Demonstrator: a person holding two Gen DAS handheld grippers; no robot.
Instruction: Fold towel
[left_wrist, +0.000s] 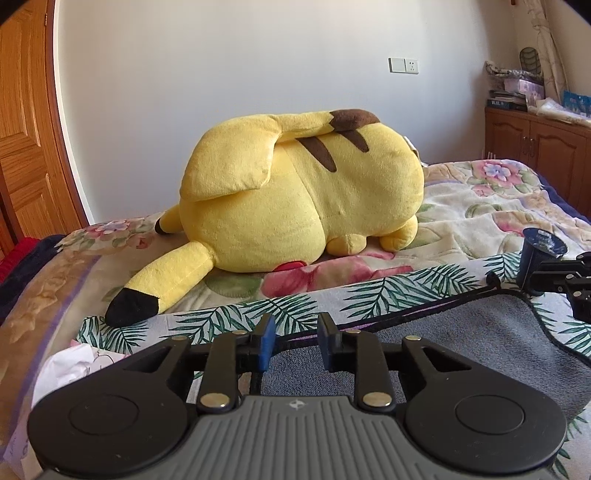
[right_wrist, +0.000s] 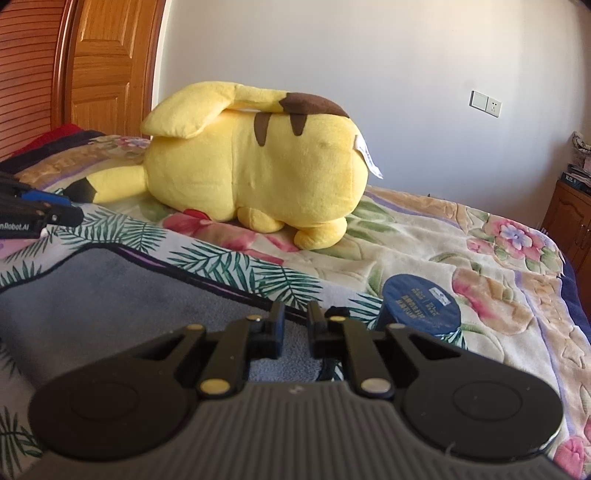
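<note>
Left-wrist view, read left to right. At 9 o'clock, a wooden door (left_wrist: 26, 122). At 8 o'clock, white crumpled paper (left_wrist: 70, 365) on the floral quilt (left_wrist: 491, 206). At centre, a yellow plush toy (left_wrist: 295, 192) with brown stripes and black-tipped ears lies on the quilt. At 6 o'clock, the left gripper (left_wrist: 295, 341), its blue-padded fingers (left_wrist: 266, 341) apart with a clear gap between them, nothing held; they stand over the far edge of the grey towel (left_wrist: 461, 354), which lies flat on a palm-leaf printed cloth (left_wrist: 258, 310). At 1 o'clock, a wall socket plate (left_wrist: 403, 66). At 3 o'clock, a dark blue cylindrical container (left_wrist: 539, 254) and, just beside it, the tip of the right gripper (left_wrist: 569, 280). A wooden cabinet (left_wrist: 535, 144) stands at 2 o'clock; writing on the items piled there is too small to read.

Right-wrist view, left to right. At 9 o'clock, the left gripper (right_wrist: 40, 214) bears the partly cropped text "nRobot.AI". At 8 o'clock, the grey towel (right_wrist: 110, 295). At 6 o'clock, the right gripper (right_wrist: 296, 325), fingers slightly apart and empty, above the towel's dark-bound edge. At 4 o'clock, the container (right_wrist: 421, 306) shows a printed lid label, illegible. A white sewn tag (right_wrist: 369, 158) hangs from the plush toy (right_wrist: 251, 166); no print can be read on it.
</note>
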